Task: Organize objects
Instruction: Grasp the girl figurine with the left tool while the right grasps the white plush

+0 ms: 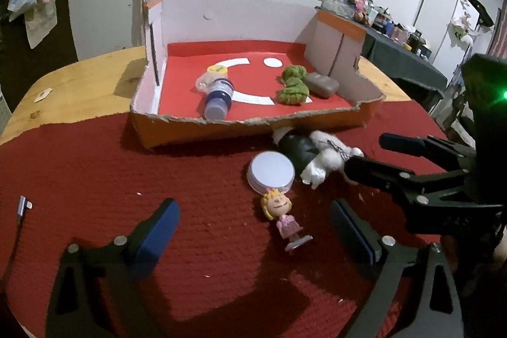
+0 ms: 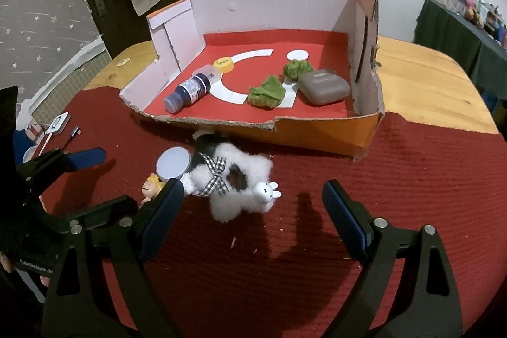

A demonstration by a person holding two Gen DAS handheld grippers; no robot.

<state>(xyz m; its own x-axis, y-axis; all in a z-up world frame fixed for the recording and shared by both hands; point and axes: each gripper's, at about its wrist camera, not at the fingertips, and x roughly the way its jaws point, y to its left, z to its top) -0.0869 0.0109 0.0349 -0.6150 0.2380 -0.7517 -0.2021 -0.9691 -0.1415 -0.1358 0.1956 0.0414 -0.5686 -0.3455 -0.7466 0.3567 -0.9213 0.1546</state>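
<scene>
A cardboard box [image 1: 196, 132] [image 2: 317, 135] lined in red holds a blue bottle [image 1: 218, 98] [image 2: 188, 92], a yellow cap [image 2: 223, 64], two green cloth lumps [image 1: 293, 84] [image 2: 266, 92] and a grey case [image 1: 321, 84] [image 2: 323, 87]. In front of it on the red mat lie a white fluffy toy [image 1: 320, 159] [image 2: 240, 189], a round lid [image 1: 271, 173] [image 2: 172, 165] and a blonde doll figurine [image 1: 283, 217] [image 2: 152, 184]. My left gripper [image 1: 255, 220] is open around the doll. My right gripper [image 2: 253, 205] [image 1: 364, 154] is open, just behind the fluffy toy.
The wooden table [image 2: 427, 84] shows beyond the red mat [image 1: 95, 163]. A cable plug [image 1: 23, 205] lies at the mat's left. A small white gadget [image 2: 58, 122] lies near the left edge. A cluttered dark table [image 1: 399, 53] stands far right.
</scene>
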